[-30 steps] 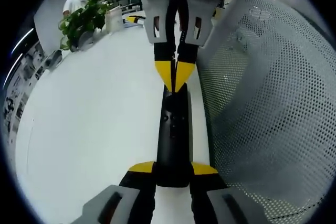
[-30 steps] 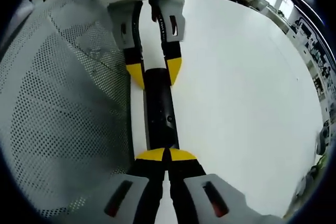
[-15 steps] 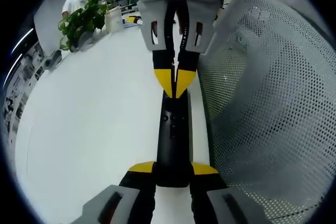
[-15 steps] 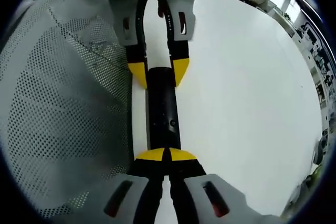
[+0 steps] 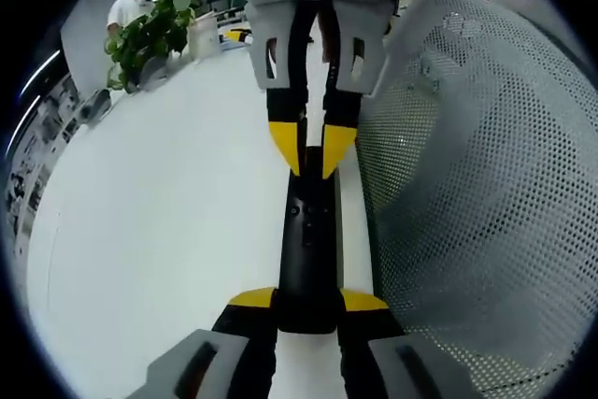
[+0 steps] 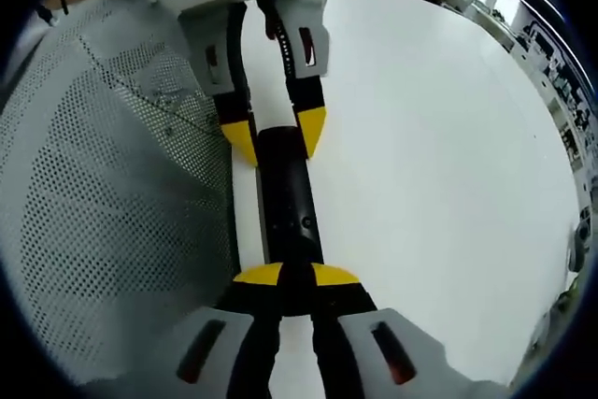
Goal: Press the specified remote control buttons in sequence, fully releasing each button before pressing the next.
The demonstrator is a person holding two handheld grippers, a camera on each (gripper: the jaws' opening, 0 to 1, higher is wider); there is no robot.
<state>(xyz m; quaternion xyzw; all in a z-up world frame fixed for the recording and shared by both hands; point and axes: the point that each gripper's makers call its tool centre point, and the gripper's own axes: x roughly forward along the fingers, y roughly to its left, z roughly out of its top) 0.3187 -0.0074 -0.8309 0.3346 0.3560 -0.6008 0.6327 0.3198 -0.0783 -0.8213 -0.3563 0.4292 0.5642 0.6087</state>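
A long black remote control (image 5: pixel 308 249) lies lengthwise on the white table (image 5: pixel 168 212). My left gripper (image 5: pixel 308 301) is shut on its near end, a yellow tip on each side. The right gripper (image 5: pixel 311 151) comes in from the top, its yellow tips a little apart over the remote's far end. In the right gripper view the remote (image 6: pixel 291 207) runs up from my right gripper (image 6: pixel 297 276), whose tips stand slightly open over that end. At the other end the left gripper (image 6: pixel 276 137) clamps the remote. Small buttons show on the remote's face.
A grey perforated mesh surface (image 5: pixel 476 184) rises right beside the remote, also seen as the mesh (image 6: pixel 103 193) in the right gripper view. A potted plant (image 5: pixel 149 35) and a person (image 5: pixel 126 7) are at the table's far end. White tabletop (image 6: pixel 439 165) spreads on the other side.
The right gripper's tips were shut together on the remote's end; now they have parted a little. The left gripper keeps its hold and the remote has not moved.
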